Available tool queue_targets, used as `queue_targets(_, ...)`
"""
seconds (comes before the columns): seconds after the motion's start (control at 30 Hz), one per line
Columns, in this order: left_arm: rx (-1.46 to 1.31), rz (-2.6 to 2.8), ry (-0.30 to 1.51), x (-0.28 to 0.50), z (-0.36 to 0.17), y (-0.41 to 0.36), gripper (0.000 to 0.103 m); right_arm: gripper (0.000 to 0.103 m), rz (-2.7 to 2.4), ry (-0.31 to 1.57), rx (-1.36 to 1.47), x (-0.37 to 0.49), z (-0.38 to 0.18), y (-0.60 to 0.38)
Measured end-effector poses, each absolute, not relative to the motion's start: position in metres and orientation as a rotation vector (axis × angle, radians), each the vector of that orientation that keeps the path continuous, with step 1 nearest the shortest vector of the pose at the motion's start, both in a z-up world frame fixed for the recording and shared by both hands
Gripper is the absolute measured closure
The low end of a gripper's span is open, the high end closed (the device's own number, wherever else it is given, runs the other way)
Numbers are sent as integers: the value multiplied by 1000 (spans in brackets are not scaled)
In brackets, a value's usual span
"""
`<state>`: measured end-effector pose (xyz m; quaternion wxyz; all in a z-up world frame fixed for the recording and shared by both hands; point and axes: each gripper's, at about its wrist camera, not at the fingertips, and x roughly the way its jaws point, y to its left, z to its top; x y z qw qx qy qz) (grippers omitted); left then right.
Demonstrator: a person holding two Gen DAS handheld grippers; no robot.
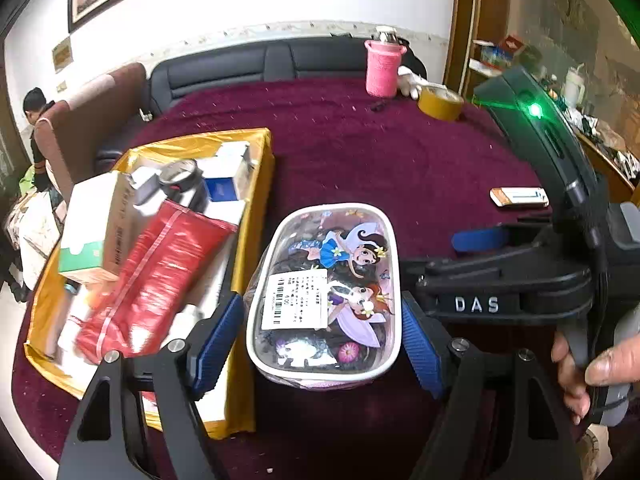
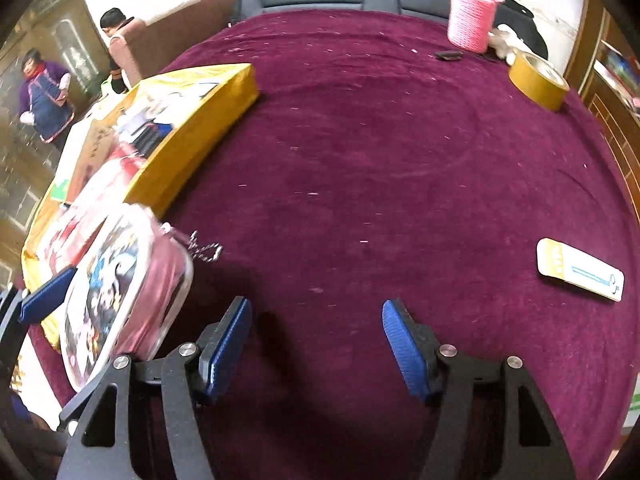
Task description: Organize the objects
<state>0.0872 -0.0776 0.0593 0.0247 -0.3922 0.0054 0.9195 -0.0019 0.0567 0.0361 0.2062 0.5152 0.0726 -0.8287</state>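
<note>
A wide bench [image 2: 380, 152] draped in dark red velvet cloth fills both views. On its left side lies a yellow box [image 1: 256, 184], open at the top and crowded: a red foil pouch [image 1: 160, 276] lies slanted across the middle, a white-and-green carton [image 1: 92, 232] leans at the left, and a blue-and-white carton [image 1: 224, 188] sits towards the far end beside a dark round thing that is too blurred to identify.

Just right of the box, near the front edge, a clear cartoon-printed pouch [image 1: 324, 296] with white piping and a barcode label sits between the blue pads of the left claw [image 1: 320, 344]; both pads meet its sides, so the claw grips it. The right claw [image 2: 316, 344] stands open over bare cloth with nothing between its pads, just right of the pouch, and a hand [image 1: 592, 372] holds its grip.

At the far right stand a pink knitted bottle [image 2: 472, 20] and a roll of yellow tape [image 2: 538, 80]. A small flat orange-and-white packet [image 2: 580, 270] lies alone near the right edge.
</note>
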Motion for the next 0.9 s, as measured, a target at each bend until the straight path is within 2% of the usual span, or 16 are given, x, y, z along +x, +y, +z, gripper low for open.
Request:
queue_targets(0.2, -1091, 2905, 0, 104, 76, -92, 22, 25, -2342, 167, 1396, 9, 51, 45)
queue_targets(0.3, -1026, 2950, 24, 113, 82, -97, 14, 24, -2373, 147, 1367, 13, 59, 42)
queue_targets(0.47, -959, 2978, -52, 122, 90, -109, 4, 22, -2412, 119, 1333, 19, 70, 41)
queue_targets(0.73, -753, 3238, 50, 147, 109, -133, 0, 19, -2430, 152, 1267, 37, 79, 24)
queue_targets(0.8, -762, 3288, 2, 149, 114, -148, 0, 19, -2433, 175, 1232, 43, 82, 14)
queue_targets(0.9, -818, 3223, -189, 148, 116, -177, 0, 19, -2447, 205, 1151, 57, 91, -3)
